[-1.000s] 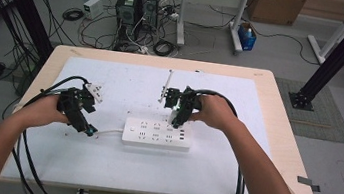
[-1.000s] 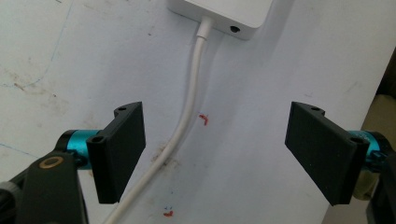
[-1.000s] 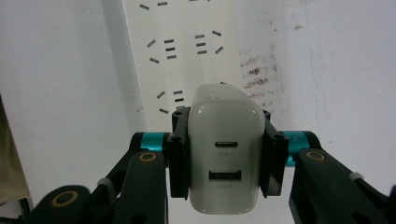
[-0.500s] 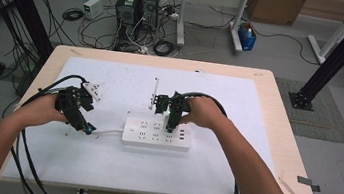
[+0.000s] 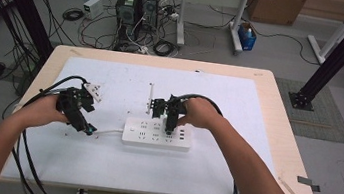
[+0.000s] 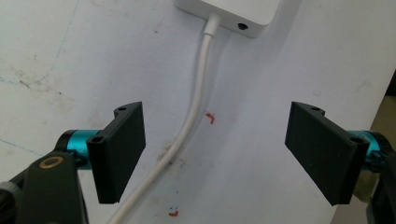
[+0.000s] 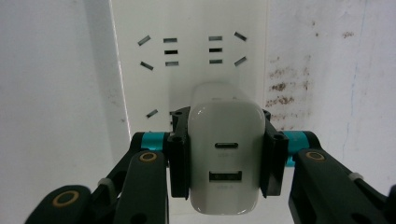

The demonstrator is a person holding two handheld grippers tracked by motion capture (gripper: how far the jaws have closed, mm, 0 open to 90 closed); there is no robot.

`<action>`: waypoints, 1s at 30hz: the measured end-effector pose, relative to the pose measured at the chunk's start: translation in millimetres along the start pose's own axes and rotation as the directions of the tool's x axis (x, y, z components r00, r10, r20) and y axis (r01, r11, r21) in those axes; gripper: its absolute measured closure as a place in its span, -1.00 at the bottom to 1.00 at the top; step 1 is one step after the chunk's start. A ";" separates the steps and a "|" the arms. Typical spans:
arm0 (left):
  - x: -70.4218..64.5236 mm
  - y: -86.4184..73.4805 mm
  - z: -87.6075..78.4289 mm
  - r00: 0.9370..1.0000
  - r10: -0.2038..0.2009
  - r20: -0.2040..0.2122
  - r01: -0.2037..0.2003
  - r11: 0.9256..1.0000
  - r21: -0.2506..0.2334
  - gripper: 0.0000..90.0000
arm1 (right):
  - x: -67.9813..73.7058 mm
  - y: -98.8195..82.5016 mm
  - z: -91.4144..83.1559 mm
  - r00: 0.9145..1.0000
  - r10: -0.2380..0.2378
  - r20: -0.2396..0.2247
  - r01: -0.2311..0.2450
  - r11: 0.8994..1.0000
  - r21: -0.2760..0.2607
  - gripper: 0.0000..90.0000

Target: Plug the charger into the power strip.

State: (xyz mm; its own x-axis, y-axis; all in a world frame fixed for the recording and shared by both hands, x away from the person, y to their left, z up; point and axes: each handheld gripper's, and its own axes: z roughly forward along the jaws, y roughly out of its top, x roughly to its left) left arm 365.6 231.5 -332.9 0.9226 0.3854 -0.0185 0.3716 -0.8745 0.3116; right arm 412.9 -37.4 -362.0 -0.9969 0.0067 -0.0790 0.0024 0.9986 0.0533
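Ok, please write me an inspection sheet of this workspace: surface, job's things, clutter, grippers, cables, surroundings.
Surface: white mat on a wooden table, with some stains.
Job's things: white power strip lying flat; white USB charger held over its sockets.
Clutter: a small white plug near the left hand.
Grippers: right gripper shut on the charger; left gripper open, astride the strip's cord.
Cables: black cables trail from both grippers.
Surroundings: computer towers and loose wires on the floor.

White charger (image 7: 227, 154) — white power strip (image 5: 157, 134)
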 end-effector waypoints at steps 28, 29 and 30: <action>1.7 0.4 4.5 0.999 -0.021 0.028 0.021 1.000 -0.011 -0.55 | -3.4 -0.6 3.2 1.000 -0.006 -0.016 0.006 1.000 -0.021 0.40; 1.7 0.4 4.5 0.999 -0.021 0.028 0.021 1.000 -0.011 -0.55 | -3.4 -0.6 3.2 1.000 -0.006 -0.016 0.006 1.000 -0.021 0.40; 1.5 0.3 4.2 0.999 -0.014 0.032 0.014 1.000 -0.012 -0.55 | 0.5 0.2 3.6 1.000 -0.014 0.007 0.014 1.000 -0.014 0.40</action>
State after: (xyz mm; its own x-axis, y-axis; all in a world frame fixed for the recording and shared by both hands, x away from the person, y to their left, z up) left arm 367.5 230.6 -336.8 0.9202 0.3878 -0.0528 0.3832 -0.8656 0.3224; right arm 412.8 -37.0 -365.6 -0.9962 -0.0066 -0.0871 -0.0124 0.9977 0.0663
